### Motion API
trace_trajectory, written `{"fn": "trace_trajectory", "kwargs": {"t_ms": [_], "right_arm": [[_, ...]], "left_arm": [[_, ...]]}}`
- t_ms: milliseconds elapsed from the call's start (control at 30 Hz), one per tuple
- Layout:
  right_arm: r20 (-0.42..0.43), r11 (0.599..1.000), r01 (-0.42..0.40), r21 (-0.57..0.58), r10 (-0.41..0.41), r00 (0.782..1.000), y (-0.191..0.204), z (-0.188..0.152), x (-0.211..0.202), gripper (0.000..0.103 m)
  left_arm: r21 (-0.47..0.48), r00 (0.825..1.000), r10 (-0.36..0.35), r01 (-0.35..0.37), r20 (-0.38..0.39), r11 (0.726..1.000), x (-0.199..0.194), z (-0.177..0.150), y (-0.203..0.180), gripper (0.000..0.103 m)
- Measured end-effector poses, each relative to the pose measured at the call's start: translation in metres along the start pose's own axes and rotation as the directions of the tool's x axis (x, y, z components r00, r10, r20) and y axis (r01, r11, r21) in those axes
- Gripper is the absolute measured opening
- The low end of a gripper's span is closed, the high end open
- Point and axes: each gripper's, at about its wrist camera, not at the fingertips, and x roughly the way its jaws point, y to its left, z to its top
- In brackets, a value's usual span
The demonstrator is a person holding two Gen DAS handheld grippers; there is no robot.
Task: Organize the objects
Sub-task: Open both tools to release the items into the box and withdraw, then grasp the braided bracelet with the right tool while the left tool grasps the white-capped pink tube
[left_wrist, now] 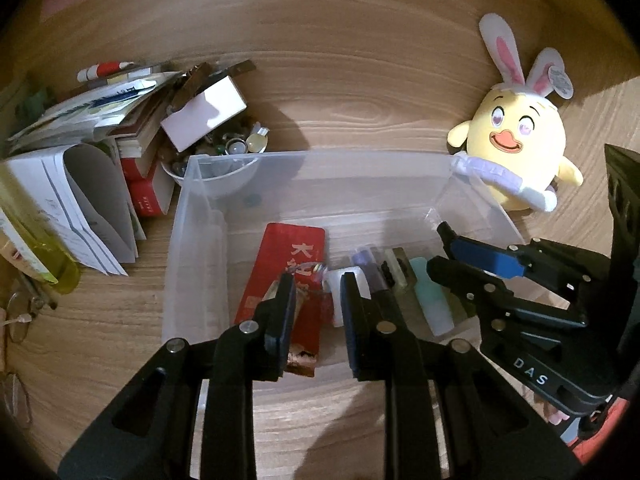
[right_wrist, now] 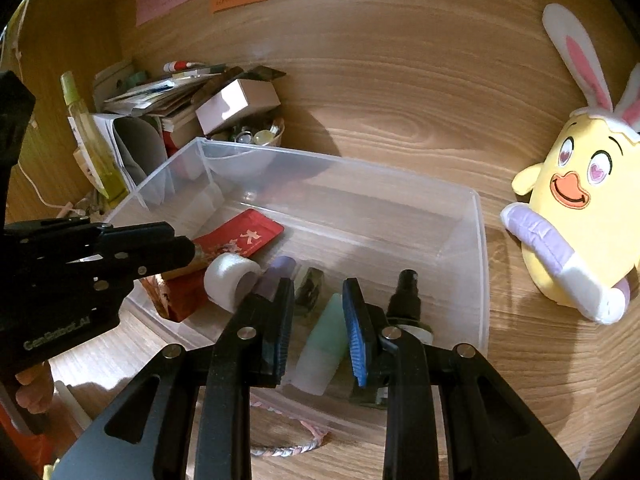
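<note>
Wood-grain table (right_wrist: 400, 92) carried a clear bin (right_wrist: 478, 264), a plush chick (right_wrist: 576, 208) and piled papers (left_wrist: 80, 196). Both grippers, left (left_wrist: 316, 320) and right (right_wrist: 316, 332), hovered over the bin, jaws narrowly parted and empty.

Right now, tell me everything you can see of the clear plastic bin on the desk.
The clear plastic bin is a translucent, open-topped rectangular tub standing upright on the wooden desk. Inside, on its floor, lie a red packet, a white tape roll, a mint-green tube and a dark spray bottle. A bowl of trinkets shows behind its far left corner. Both grippers hover open over it, gripping nothing.
</note>
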Motion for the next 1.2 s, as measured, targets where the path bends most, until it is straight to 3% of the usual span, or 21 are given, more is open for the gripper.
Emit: {"fn": "trace_trajectory", "kwargs": {"t_ms": [167,233,333,467,800,1200], "right_arm": [[0.039,1.0,0.015,-0.01,-0.014,0.999,0.002,0.002,-0.012,0.049],[0.052,1.0,0.019,-0.015,-0.018,0.998,0.004,0.003,-0.017,0.05],[0.069,0.999,0.02,-0.025,-0.018,0.997,0.008,0.003,-0.027,0.05],[0.103,0.999,0.034,-0.039,-0.029,0.994,0.012,0.0,-0.043,0.063],[0.141,0.997,0.062,-0.055,-0.054,0.989,0.012,-0.021,-0.073,0.072],[0.021,0.995,0.033,-0.091,-0.032,0.999,0.018,-0.063,-0.055,0.076]], "left_arm": [[0.016,0.999,0.019,-0.02,0.028,1.0,-0.013,-0.001,-0.004,0.045],[0.018,0.999,0.023,-0.024,0.042,1.0,-0.02,-0.001,-0.004,0.054],[0.023,0.997,0.031,-0.032,0.065,0.999,-0.03,-0.002,-0.005,0.059],[0.031,0.995,0.033,-0.036,0.093,0.999,-0.046,-0.007,-0.005,0.071],[0.069,0.995,0.036,-0.043,0.098,0.997,-0.07,-0.034,-0.006,0.082],[0.085,0.999,0.041,-0.038,-0.032,0.996,-0.055,-0.079,0.003,0.083]]}}
